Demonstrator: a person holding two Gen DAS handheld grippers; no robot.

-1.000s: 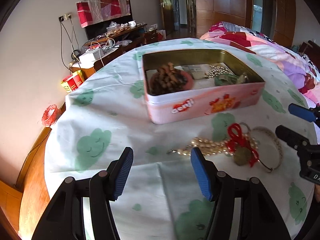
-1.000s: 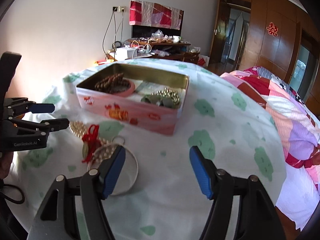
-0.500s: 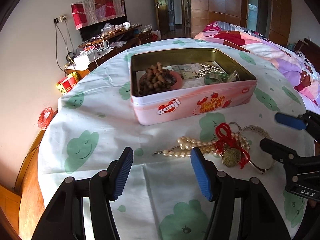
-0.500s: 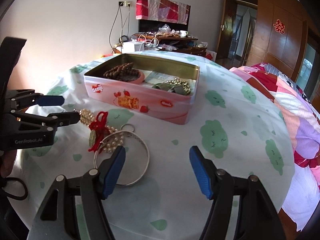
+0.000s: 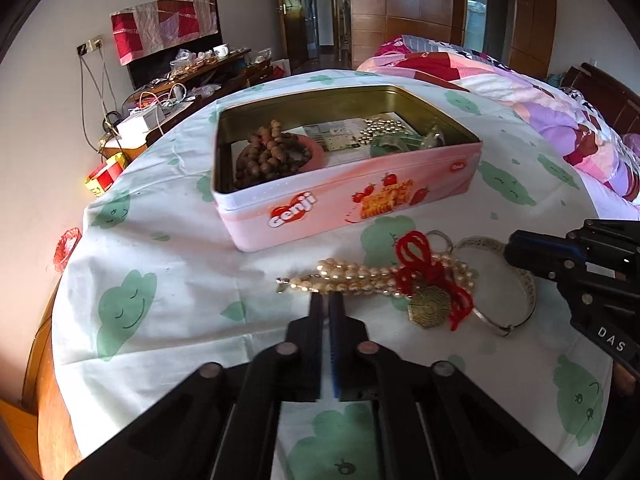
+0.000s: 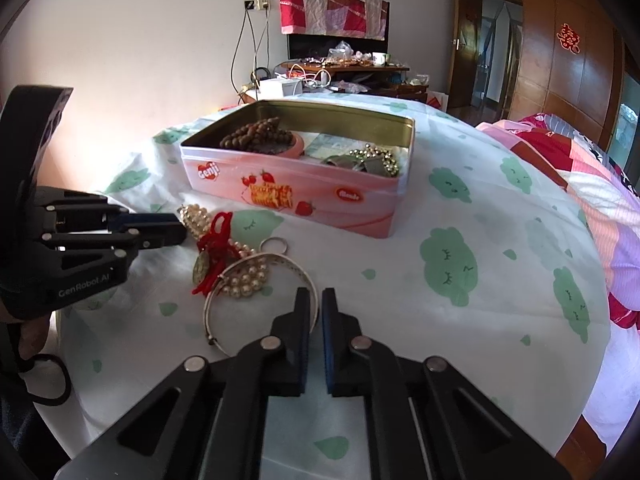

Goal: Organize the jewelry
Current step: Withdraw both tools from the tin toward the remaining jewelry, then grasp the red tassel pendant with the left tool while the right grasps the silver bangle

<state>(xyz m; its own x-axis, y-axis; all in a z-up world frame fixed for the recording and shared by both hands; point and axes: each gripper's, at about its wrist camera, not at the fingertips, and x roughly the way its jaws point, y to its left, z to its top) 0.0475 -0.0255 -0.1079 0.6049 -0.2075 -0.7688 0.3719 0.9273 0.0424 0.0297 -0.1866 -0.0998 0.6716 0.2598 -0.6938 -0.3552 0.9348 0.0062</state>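
Observation:
A pearl necklace (image 5: pixel 360 278) lies on the cloud-print tablecloth, tangled with a red cord and brass coin charm (image 5: pixel 430 298), a small ring (image 6: pixel 274 245) and a silver bangle (image 5: pixel 516 312). Behind them stands an open pink Genji tin (image 5: pixel 320 208) holding brown beads, gold beads and a green bangle. My left gripper (image 5: pixel 325 300) is shut, its tips just short of the necklace's left end, holding nothing. My right gripper (image 6: pixel 314 298) is shut at the bangle's (image 6: pixel 224 286) near rim; I cannot tell whether it pinches the rim.
The round table's edge (image 6: pixel 520 420) drops off to the right toward a bed with a pink quilt (image 6: pixel 592 168). A cluttered wooden sideboard (image 6: pixel 348 72) stands against the far wall. A red box (image 5: pixel 104 174) sits below the table's left edge.
Both grippers have gone from wide open to shut and moved closer to the jewelry pile. The jewelry and tin lie where they were.

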